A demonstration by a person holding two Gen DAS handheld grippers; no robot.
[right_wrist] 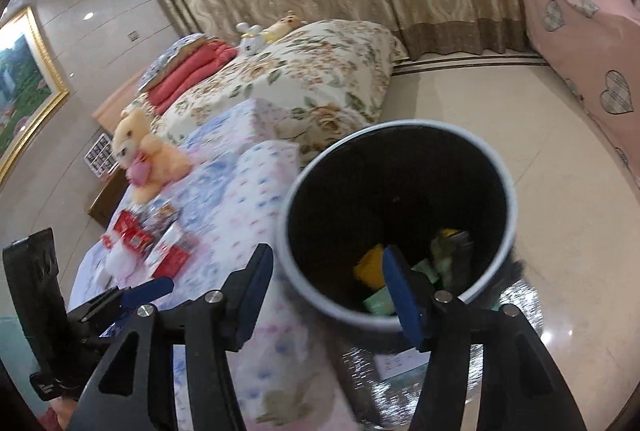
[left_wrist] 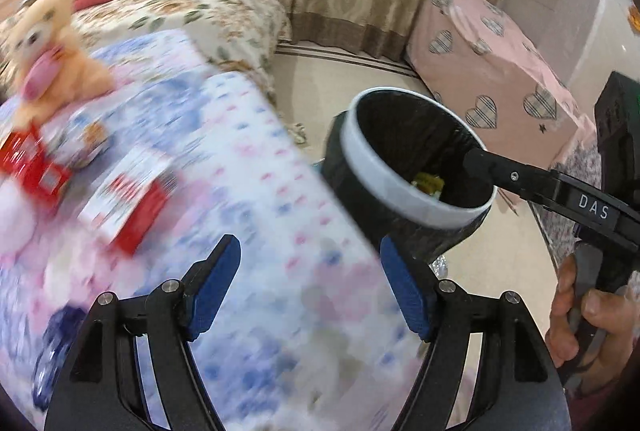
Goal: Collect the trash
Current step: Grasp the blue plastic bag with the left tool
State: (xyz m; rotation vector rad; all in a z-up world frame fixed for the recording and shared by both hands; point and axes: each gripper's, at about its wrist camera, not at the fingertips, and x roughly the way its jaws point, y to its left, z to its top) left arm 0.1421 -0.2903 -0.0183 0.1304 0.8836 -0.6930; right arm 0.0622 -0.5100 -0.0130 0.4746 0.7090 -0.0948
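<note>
The bed carries the remaining litter; beside its edge on the floor stands the lined trash bin, scraps already inside; red-and-white cartons lie up the quilt near a plush bear (not trash, I judge); the left tool hovers over the quilt, jaws wide and empty, cartons up and to its left, so the nearer; the right tool gapes empty at the bin mouth

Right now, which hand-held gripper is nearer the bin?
Right. The right hand-held gripper hangs open at the bin rim, one finger over its mouth. The left hand-held gripper is open above the bed, beside the bin.
</note>
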